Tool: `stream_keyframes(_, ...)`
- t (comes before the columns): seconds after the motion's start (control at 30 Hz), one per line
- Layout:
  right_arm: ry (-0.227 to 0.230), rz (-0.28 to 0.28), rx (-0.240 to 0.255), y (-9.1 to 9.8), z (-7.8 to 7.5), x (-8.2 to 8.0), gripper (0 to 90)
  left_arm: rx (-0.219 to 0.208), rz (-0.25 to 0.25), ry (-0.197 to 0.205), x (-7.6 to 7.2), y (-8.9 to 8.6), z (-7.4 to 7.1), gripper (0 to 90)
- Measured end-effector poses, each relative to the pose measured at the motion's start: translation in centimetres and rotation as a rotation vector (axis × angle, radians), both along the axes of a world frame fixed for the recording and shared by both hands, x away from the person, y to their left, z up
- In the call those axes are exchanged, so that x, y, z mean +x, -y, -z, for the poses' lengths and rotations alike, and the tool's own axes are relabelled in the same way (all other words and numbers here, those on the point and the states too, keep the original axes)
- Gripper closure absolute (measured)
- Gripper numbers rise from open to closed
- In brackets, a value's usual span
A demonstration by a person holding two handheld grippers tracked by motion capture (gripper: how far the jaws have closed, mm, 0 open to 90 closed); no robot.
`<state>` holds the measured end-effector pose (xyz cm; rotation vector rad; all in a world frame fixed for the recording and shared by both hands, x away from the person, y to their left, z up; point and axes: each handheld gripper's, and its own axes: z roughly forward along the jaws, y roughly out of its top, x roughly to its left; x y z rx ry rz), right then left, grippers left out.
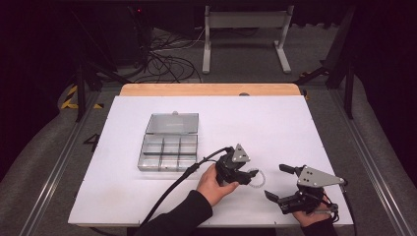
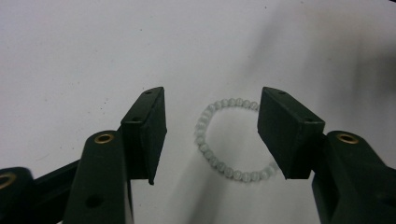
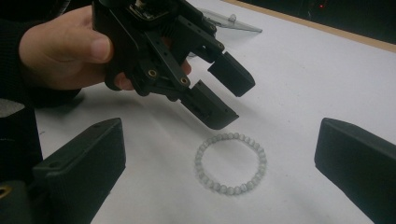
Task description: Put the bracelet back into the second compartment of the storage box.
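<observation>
We see a white table (image 1: pixel 147 206) with a bead bracelet (image 1: pixel 254 178) lying flat near its front edge, a closed ring of pale beads, between the two grippers. In the left gripper view the bracelet (image 2: pixel 232 140) sits on the table in the gap between the jaws, nearer the right-hand jaw, whose pad covers a bit of the ring; we can't tell if anything touches it. The left gripper (image 1: pixel 241 173) is held in the left hand (image 1: pixel 212 183), tilted down over the bracelet, jaws apart and gripping nothing. From the right gripper view we see the left gripper (image 3: pixel 223 95) hanging just above the far-left side of the bracelet (image 3: pixel 229 164), tips close to the beads but apart from them, with the hand (image 3: pixel 60 49) wrapped round its body. The right gripper (image 1: pixel 280 183) rests low near the front right of the table, held by the right hand (image 1: pixel 310 215), jaws spread wide, empty, pointed toward the bracelet from the right. Further back and left sits a clear box (image 1: pixel 168 152) with its lid (image 1: pixel 173 123) open and lying flat behind it; compartments look empty as far as we can tell. A black sleeve (image 1: pixel 177 216) comes in from the bottom.
</observation>
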<state>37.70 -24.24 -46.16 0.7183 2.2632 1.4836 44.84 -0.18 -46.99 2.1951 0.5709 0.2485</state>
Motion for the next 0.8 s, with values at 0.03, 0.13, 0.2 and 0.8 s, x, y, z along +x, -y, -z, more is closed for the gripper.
stream_keyframes(0.03, 0.0, 0.001, 0.0, 0.0, 0.0, 0.0, 2.5, 0.004, -0.003, 0.001, 0.1, 0.1, 0.1, 46.3)
stream_keyframes(0.13, 0.001, -0.001, -0.005, 0.0, 0.0, 0.0, 2.5, 0.031, -0.009, 0.011, 0.2, 0.3, 0.4, 50.4)
stream_keyframes(0.2, -0.001, -0.003, -0.005, 0.0, 0.0, 0.0, 2.6, 0.04, -0.007, 0.001, 0.2, 0.4, 0.5, 54.4)
stream_keyframes(0.8, -0.009, -0.01, -0.006, -0.1, 0.1, 0.1, 2.8, 0.09, 0.001, -0.026, 0.8, 1.5, 1.6, 75.4)
